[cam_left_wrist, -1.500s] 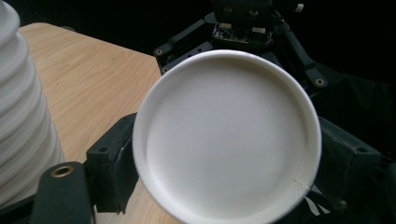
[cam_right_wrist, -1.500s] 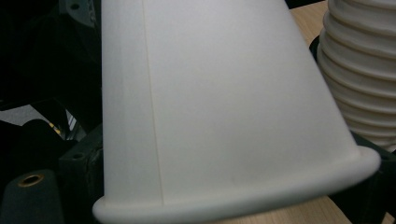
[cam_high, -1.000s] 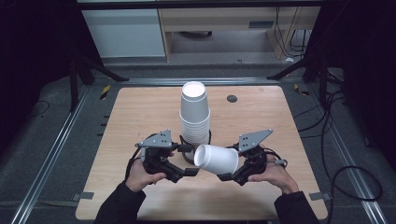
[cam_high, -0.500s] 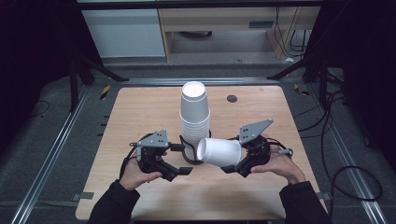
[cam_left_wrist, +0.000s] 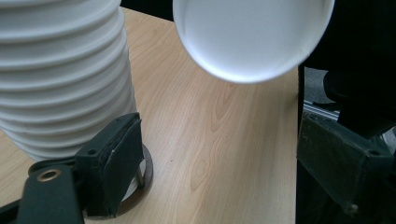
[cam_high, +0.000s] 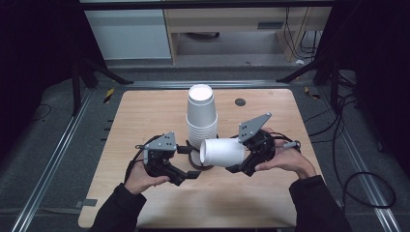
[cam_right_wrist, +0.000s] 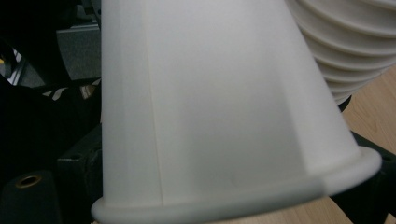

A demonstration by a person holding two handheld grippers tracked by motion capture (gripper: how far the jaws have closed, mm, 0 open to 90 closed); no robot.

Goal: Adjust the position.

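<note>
— From the high view, what is on the wooden table [cam_high: 145,116]?
— An upside-down stack of white cups [cam_high: 201,116] stands at centre. The right gripper [cam_high: 241,157] grasps a single white cup [cam_high: 222,152] on its side, mouth leftward, just near of the stack. The left gripper [cam_high: 186,164] sits at the stack's near-left base.

— Left gripper view?
— Jaws released, wide apart; one pad [cam_left_wrist: 116,163] is beside the stack's bottom, by a dark disc [cam_left_wrist: 144,175]. The held cup's mouth [cam_left_wrist: 252,37] hangs above.

— Right gripper view?
— The cup wall [cam_right_wrist: 210,116] lies between the jaws, with the stack [cam_right_wrist: 350,51] beyond at the right.
</note>
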